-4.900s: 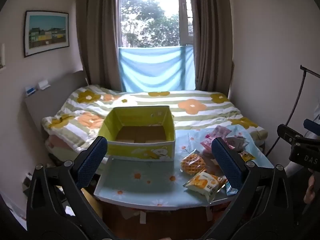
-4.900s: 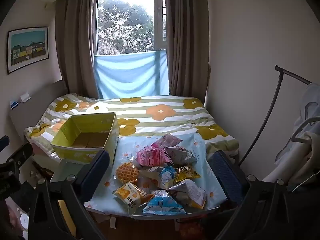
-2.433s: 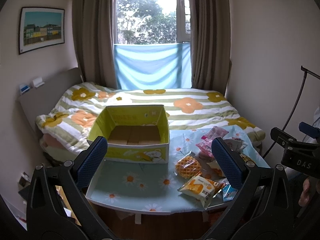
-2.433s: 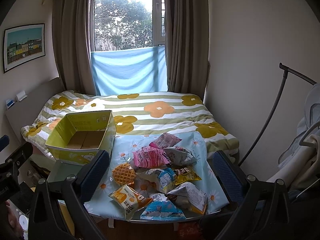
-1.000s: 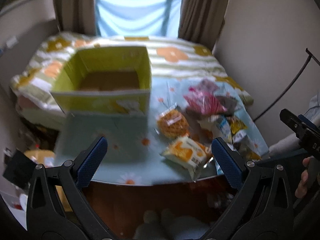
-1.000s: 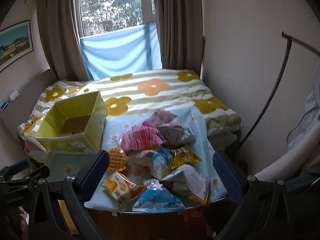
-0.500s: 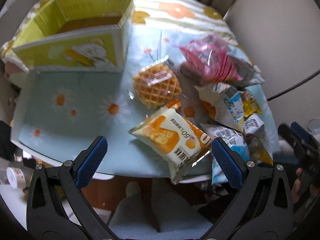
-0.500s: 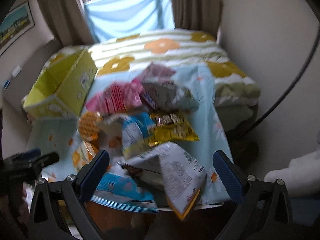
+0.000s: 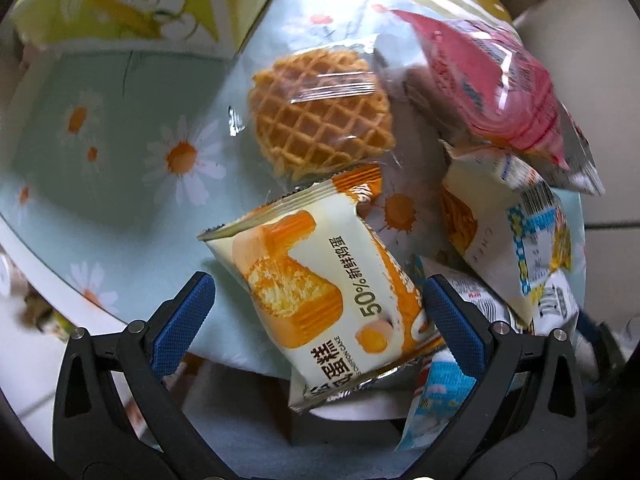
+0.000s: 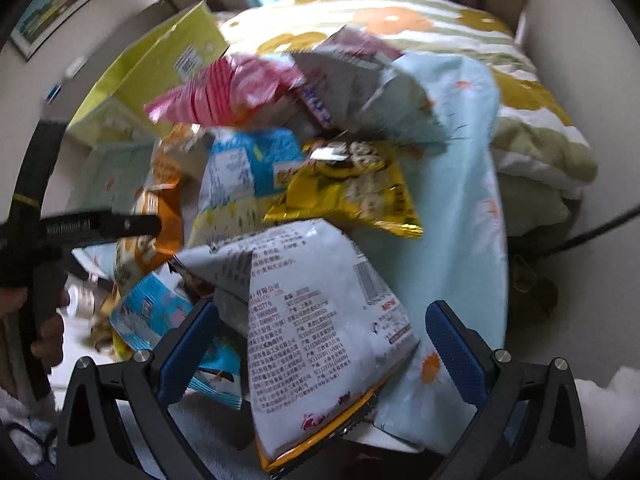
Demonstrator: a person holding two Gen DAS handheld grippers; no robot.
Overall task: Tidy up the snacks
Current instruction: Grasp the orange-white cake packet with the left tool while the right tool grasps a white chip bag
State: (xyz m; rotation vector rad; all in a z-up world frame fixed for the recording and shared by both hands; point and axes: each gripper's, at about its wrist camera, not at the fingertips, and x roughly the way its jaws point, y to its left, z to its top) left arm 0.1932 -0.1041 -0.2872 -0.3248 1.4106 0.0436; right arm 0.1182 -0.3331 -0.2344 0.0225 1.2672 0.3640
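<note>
My left gripper is open, its blue pads on either side of an orange-and-white cake packet at the table's front edge. A wrapped waffle lies just beyond it, a pink bag to the right. My right gripper is open around a white snack bag that overhangs the table's front edge. A yellow packet, a blue-and-white packet, a grey bag and a pink bag lie beyond. The yellow-green box stands at the back left, and it also shows in the right wrist view.
The table wears a pale blue daisy cloth. A bed with a flowered striped quilt lies behind it. In the right wrist view the left gripper and the hand that holds it show at the left. A blue packet hangs over the table's front.
Both grippers have dropped and moved in close to the snacks on the table. The left now straddles the cake packet, the right the white bag. Both stay open.
</note>
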